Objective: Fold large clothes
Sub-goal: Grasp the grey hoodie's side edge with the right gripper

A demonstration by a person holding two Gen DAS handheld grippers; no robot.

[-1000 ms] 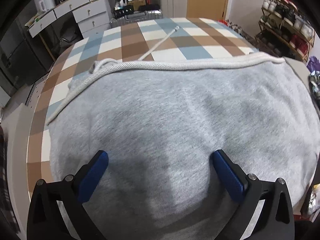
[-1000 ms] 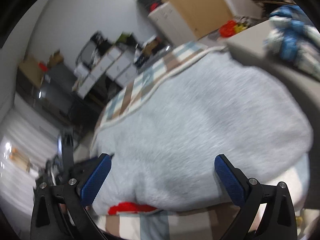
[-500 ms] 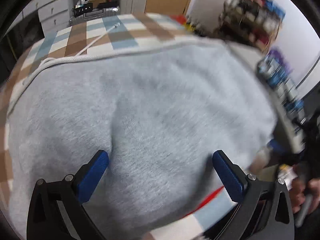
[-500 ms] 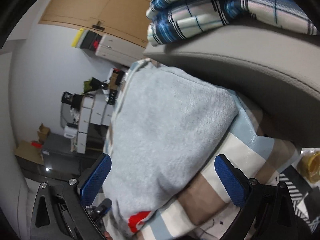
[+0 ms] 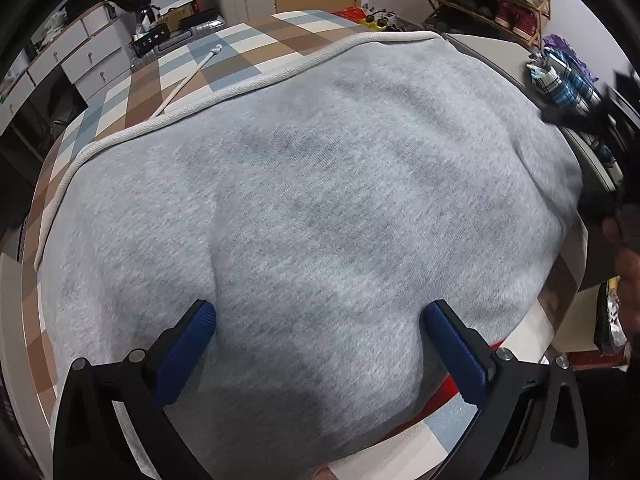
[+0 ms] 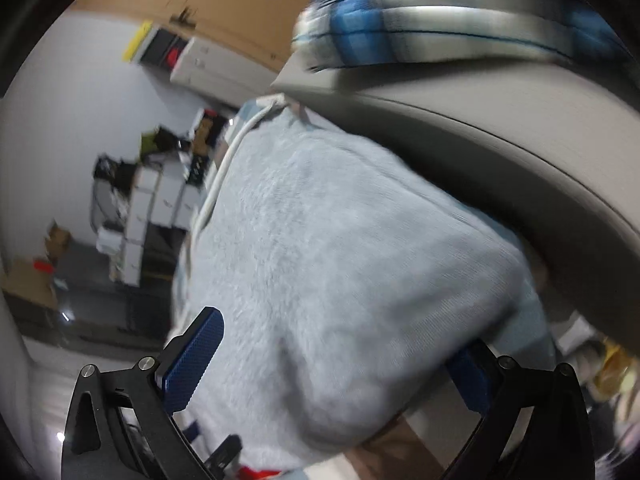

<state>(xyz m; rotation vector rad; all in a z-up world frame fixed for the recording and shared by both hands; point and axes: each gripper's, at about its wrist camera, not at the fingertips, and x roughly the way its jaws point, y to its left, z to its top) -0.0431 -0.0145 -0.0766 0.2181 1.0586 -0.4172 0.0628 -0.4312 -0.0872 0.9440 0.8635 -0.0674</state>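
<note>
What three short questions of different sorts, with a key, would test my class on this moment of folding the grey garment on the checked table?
1. True or false: the left gripper is clamped shut on the grey garment.
2. Multiple choice: the loose white cord lies on A) the checked tablecloth, B) the shoe rack, C) the floor.
3. Fill in: on the grey surface beside the table sits a folded blue ____ cloth.

Key: 1. False: its jaws are wide open over the fabric. 2. A. 3. Plaid.
</note>
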